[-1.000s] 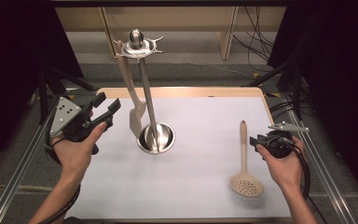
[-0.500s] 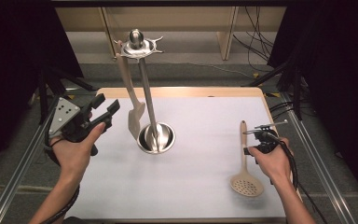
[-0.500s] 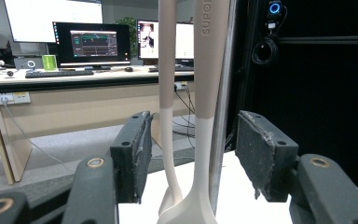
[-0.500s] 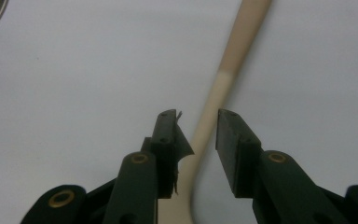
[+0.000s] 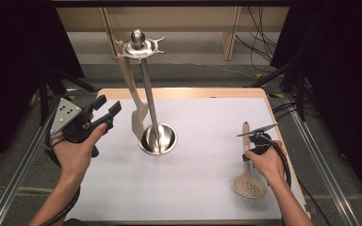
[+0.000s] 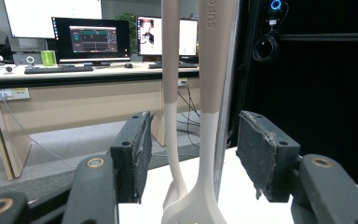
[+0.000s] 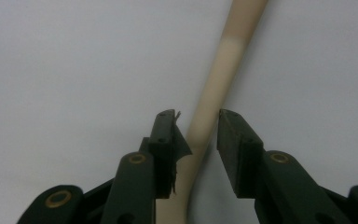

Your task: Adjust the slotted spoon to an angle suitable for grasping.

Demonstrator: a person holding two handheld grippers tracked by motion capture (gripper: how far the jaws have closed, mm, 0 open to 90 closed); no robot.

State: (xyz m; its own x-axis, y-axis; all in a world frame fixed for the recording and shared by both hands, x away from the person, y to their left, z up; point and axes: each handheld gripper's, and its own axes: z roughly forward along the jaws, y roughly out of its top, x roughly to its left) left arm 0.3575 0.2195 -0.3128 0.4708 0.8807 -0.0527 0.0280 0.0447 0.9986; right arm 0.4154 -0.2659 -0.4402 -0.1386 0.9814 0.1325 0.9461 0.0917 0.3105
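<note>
A steel utensil stand [image 5: 156,136] stood mid-bench [image 5: 202,188], a pale spatula [image 5: 136,110] hanging from its top rim. The slotted spoon [image 5: 250,181] lay flat near the bench's right edge, well apart from the stand, nothing blocking it. The right tongs [image 7: 196,135] pointed down over its handle, jaws straddling the shaft with gaps either side, having just widened slightly. The left tongs [image 5: 104,110] hovered level beside the stand, jaws wide apart and empty.

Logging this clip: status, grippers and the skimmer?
Right gripper down over skimmer handle, jaws straddling it, just reopened a little, not clamped. Left gripper open, off the mat, beside the rack. Nothing in the way.
</note>
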